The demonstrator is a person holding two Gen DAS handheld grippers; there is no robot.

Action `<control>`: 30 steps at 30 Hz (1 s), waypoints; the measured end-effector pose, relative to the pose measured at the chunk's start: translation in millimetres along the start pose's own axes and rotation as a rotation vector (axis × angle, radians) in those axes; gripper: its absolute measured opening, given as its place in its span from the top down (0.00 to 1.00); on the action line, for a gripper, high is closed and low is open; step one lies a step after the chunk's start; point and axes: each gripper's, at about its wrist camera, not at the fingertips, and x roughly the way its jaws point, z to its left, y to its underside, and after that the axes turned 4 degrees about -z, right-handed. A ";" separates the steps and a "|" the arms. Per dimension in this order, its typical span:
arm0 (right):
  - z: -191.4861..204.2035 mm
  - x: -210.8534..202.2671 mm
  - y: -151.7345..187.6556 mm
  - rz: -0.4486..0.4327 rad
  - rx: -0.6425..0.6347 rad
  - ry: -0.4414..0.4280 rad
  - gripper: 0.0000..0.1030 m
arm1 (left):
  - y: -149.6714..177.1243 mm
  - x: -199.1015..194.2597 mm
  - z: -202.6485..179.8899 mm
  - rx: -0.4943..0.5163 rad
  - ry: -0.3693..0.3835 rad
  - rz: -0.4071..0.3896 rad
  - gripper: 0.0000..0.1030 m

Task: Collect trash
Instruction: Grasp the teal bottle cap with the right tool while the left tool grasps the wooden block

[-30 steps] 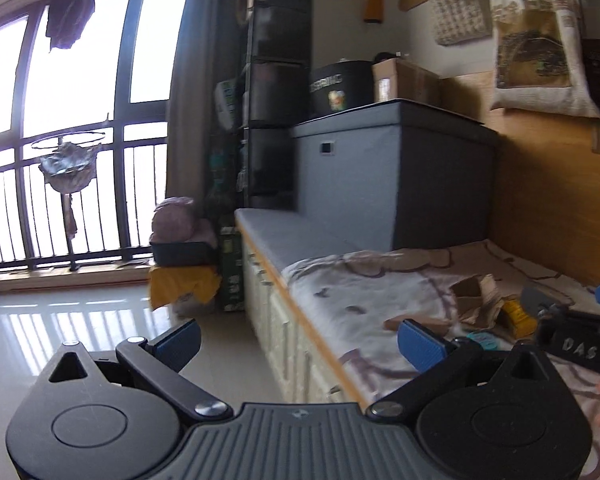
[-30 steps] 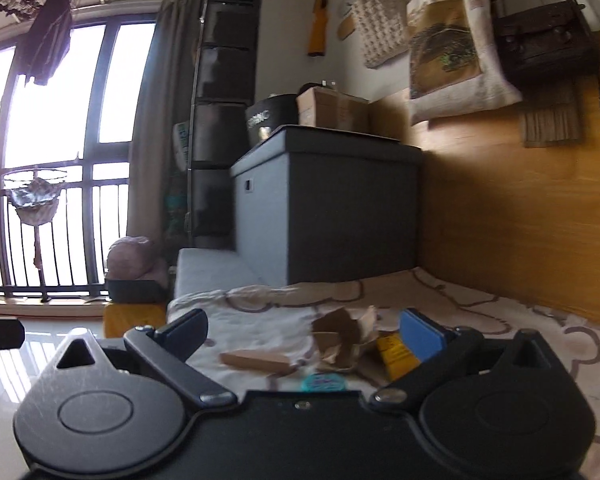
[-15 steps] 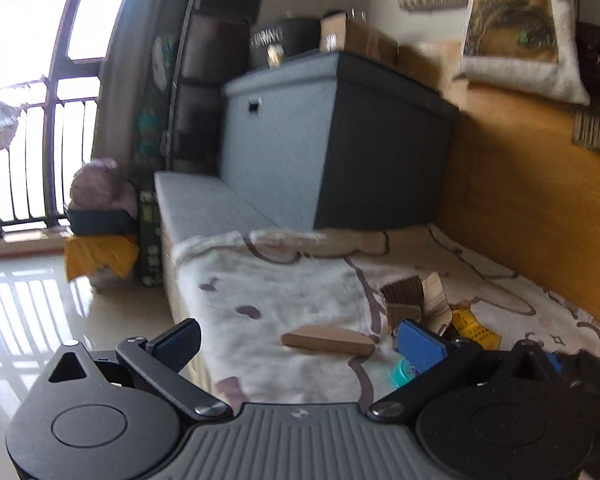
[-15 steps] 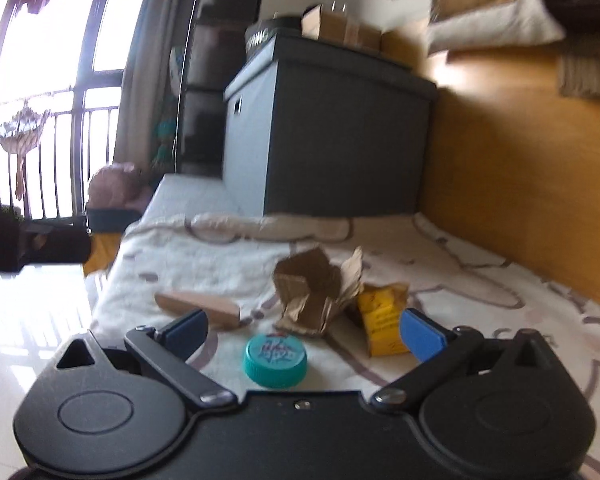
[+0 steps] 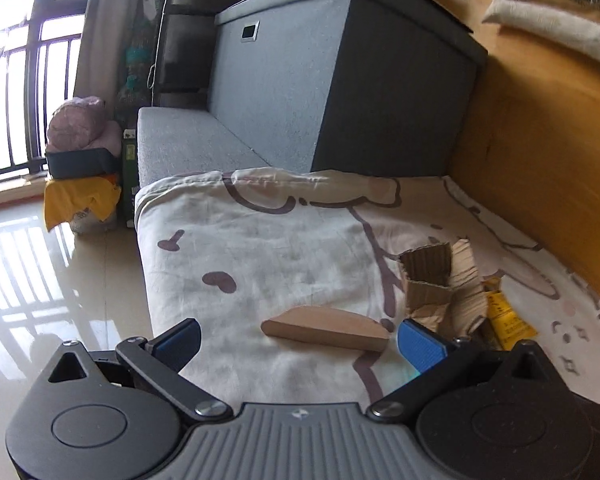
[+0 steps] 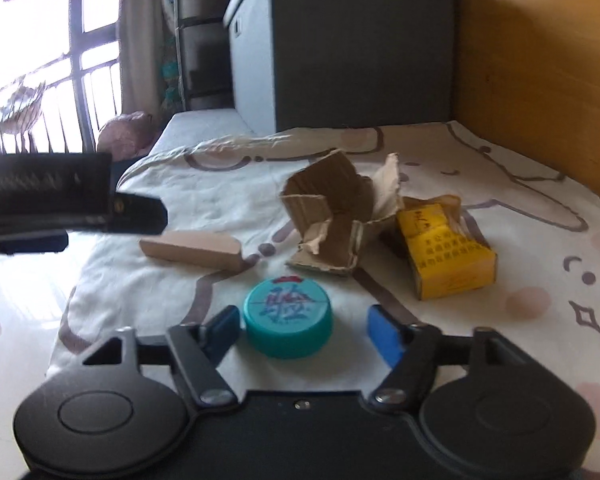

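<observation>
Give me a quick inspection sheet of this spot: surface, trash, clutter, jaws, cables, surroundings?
Surface: patterned blanket on a bench.
Job's things: teal cap, torn cardboard, yellow packet, wooden wedge, all lying on the blanket.
Clutter: nothing seen beyond these.
Grippers: right gripper jaws closing around the cap, one pad apart from it; left gripper open, wedge just ahead.
Cables: nothing seen.
Surroundings: grey storage box, wooden wall panel, barred window.
</observation>
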 end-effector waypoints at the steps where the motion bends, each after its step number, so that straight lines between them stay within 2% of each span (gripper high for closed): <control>1: -1.8 -0.5 0.4 -0.002 0.010 -0.004 0.42 | -0.2 4.0 -1.4 0.006 -0.007 -0.001 0.00; 3: -6.4 -1.4 0.8 -0.009 0.036 -0.012 0.52 | -0.3 11.3 -3.8 0.010 -0.016 0.001 0.00; 4: -9.6 -2.6 1.2 -0.015 0.055 -0.020 0.53 | 0.4 14.6 -5.0 0.011 -0.015 0.002 0.00; 8: -28.7 -10.2 3.9 -0.049 0.170 -0.101 0.53 | 3.9 28.2 -12.6 0.052 -0.026 0.019 0.00; 12: -38.2 -17.1 5.9 -0.084 0.235 -0.094 0.53 | 6.4 43.1 -22.1 0.096 -0.047 0.036 0.00; 21: -45.5 -18.6 6.5 -0.087 0.275 -0.092 0.54 | 14.0 62.2 -38.1 0.157 -0.086 0.065 0.00; 25: -45.5 -18.7 6.5 -0.085 0.275 -0.090 0.54 | 14.1 59.7 -38.6 0.167 -0.081 0.057 0.10; 30: -44.4 -19.5 6.6 -0.087 0.266 -0.088 0.54 | 18.4 51.4 -40.5 0.198 -0.072 0.059 0.10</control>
